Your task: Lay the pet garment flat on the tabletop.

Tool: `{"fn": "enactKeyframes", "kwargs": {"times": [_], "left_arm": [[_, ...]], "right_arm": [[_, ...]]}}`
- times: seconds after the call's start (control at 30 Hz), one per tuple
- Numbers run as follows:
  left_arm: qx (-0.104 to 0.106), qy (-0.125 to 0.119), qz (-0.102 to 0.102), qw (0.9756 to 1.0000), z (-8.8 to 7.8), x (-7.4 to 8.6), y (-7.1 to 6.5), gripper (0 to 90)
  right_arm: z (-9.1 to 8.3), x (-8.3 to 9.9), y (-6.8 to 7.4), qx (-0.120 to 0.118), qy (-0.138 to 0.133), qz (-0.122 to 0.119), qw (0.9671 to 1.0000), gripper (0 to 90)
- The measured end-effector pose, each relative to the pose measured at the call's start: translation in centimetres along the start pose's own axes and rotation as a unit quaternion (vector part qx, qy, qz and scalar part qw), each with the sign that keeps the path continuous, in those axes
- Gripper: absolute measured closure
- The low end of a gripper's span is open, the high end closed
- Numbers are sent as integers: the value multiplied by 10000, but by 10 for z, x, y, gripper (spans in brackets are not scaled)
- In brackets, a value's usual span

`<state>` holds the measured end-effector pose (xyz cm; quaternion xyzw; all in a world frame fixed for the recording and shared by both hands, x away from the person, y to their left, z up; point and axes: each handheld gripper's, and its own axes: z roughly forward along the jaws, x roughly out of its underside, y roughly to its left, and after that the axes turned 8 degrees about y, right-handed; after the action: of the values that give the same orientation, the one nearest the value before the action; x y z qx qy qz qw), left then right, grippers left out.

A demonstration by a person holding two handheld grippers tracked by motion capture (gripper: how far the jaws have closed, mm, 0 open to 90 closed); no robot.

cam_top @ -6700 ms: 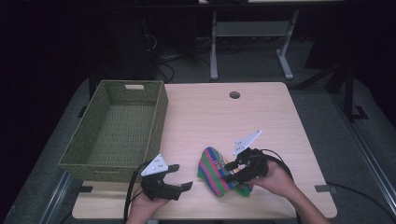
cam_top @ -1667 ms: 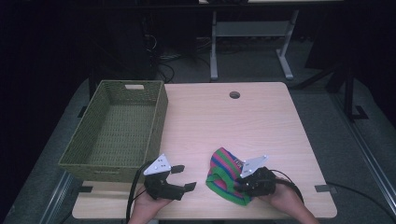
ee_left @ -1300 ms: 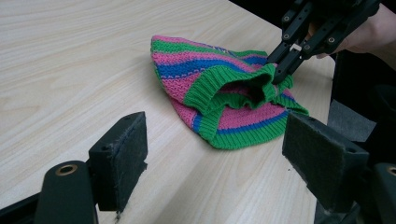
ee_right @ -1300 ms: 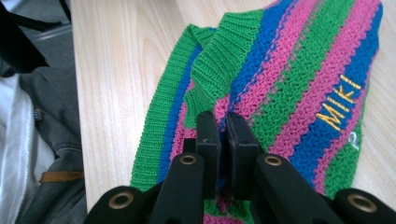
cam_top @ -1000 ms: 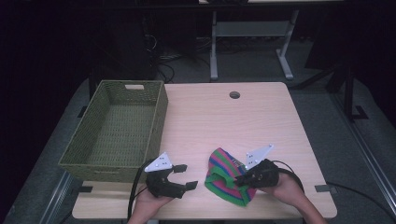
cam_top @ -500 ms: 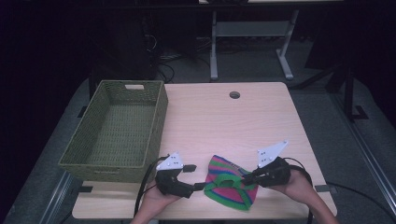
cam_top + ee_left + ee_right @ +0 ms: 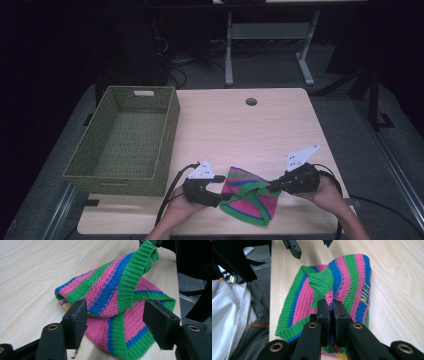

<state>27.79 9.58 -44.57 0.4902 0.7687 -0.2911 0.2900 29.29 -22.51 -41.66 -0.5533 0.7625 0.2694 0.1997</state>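
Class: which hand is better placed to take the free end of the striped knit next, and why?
Left. The left tool has been closing around the striped knit's near fold, pads not yet pressing; the right tool already pinches it.

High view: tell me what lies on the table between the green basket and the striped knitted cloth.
In the high view the left hand-held gripper sits between the basket and the cloth, on bare wood.

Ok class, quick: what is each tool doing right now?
Left tool: open, closing around the knitted cloth.
Right tool: shut on the knitted cloth.
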Motion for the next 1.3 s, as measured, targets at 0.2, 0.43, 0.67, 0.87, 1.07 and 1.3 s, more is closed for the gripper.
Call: {"fn": "enactKeyframes", "kwargs": {"times": [0.2,0.43,0.67,0.87,1.07,1.3], "left_arm": [[-30,134,289,9995,14,-8,4,420],[43,350,488,9982,27,-12,7,468],[97,529,608,9967,35,-17,7,484],[130,676,719,9950,43,-18,5,502],[92,716,807,9941,46,-17,5,527],[-86,660,1039,9924,49,-14,2,596]], "right_arm": [[3,7,-8,42,95,227,9997,849],[8,14,-15,45,194,357,9992,849],[13,16,-18,82,329,387,9987,848],[16,17,-19,111,443,396,9982,846],[20,19,-21,154,537,397,9976,844],[21,25,-21,134,413,502,9978,842]]}}
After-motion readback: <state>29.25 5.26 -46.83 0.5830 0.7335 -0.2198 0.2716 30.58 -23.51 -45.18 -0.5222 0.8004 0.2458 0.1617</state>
